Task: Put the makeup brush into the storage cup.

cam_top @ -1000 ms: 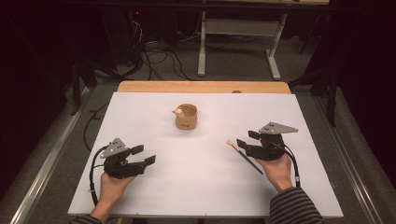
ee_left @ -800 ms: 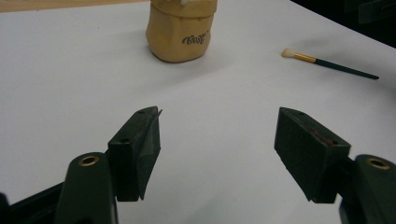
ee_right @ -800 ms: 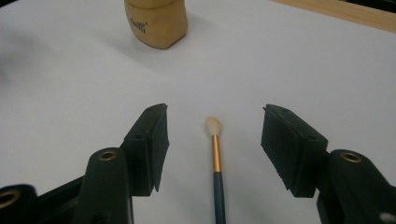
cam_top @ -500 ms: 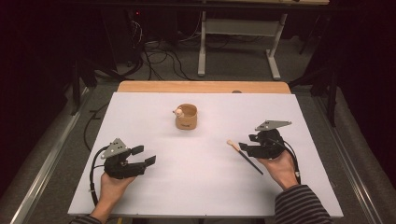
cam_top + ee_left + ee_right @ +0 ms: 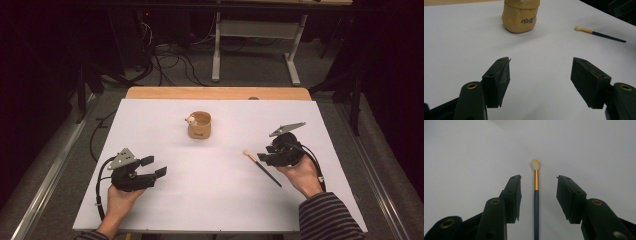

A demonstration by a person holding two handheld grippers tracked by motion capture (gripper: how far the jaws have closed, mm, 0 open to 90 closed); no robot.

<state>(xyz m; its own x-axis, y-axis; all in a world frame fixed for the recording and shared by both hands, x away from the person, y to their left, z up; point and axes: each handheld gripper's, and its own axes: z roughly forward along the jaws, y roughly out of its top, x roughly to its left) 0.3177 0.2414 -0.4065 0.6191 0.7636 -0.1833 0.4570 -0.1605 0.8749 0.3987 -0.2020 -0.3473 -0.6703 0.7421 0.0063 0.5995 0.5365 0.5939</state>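
Observation:
A thin brush (image 5: pixel 262 168) with a dark handle, gold ferrule and pale tip lies on the white table (image 5: pixel 220 200) at the right. My right gripper (image 5: pixel 263 157) hovers over its handle, open. In the right gripper view the brush (image 5: pixel 536 195) lies between the jaws, which stand apart on either side of it, not touching it. A tan cup (image 5: pixel 199 125) with printed lettering stands at the table's centre back, something pale poking out of its rim. My left gripper (image 5: pixel 154 166) rests at the front left, open and holding nothing. From the left gripper view the cup (image 5: pixel 520 15) and brush (image 5: pixel 599 33) lie ahead.
A wooden strip (image 5: pixel 217 93) runs along the table's far edge. Beyond it on the floor are cables (image 5: pixel 165 60) and a grey metal stand (image 5: pixel 255 40). A metal rail (image 5: pixel 45 185) runs along the left side.
My right gripper has moved left and lowered over the brush's handle, straddling it. The left gripper, cup and brush have stayed put.

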